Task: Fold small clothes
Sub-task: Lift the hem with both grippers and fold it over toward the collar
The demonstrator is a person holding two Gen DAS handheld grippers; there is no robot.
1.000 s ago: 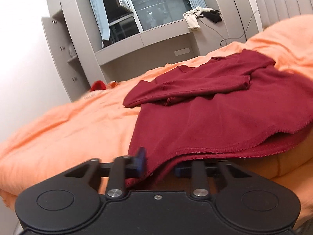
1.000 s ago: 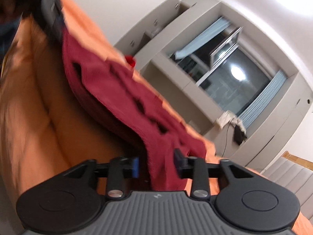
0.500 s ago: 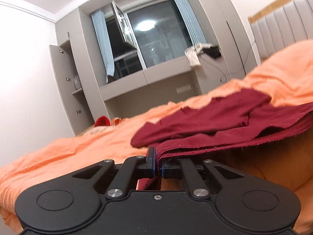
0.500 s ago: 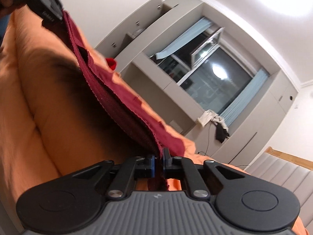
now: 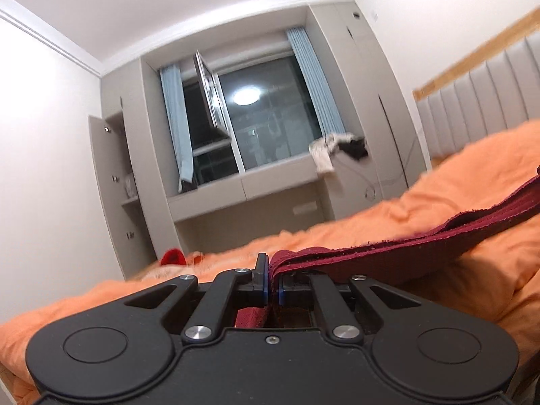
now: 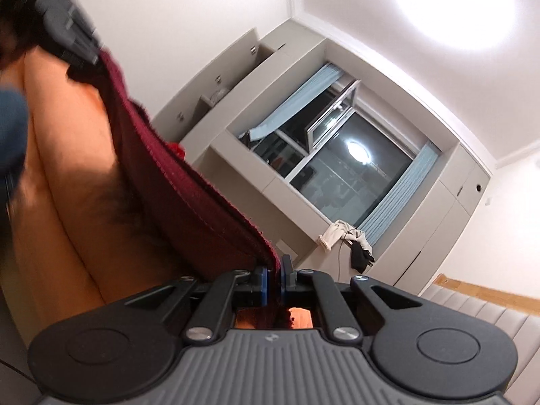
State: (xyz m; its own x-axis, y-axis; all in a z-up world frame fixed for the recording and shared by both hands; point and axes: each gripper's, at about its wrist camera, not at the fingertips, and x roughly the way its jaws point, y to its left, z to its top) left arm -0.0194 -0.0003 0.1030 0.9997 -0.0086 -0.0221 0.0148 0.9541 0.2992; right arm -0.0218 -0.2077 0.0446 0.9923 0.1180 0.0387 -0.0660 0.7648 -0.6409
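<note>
A dark red knit garment [image 5: 398, 253] is stretched edge-on above the orange bedcover [image 5: 438, 202]. My left gripper [image 5: 273, 287] is shut on one end of its hem. My right gripper [image 6: 274, 281] is shut on the other end of the garment [image 6: 175, 182], which runs taut up to the left gripper [image 6: 71, 40] seen at the top left of the right wrist view. Both cameras tilt up toward the window and ceiling, so the rest of the garment is hidden.
The orange bed [image 6: 60, 195] lies under the garment. A grey padded headboard [image 5: 489, 101] stands at the right. A grey window desk [image 5: 243, 189] holds white and black clothes [image 5: 337, 148]. A red item [image 5: 173, 258] lies at the bed's far edge.
Both grippers closed on the garment's hem and lifted it. The cloth went from lying spread on the bed to stretched taut between them, and both views tilted upward.
</note>
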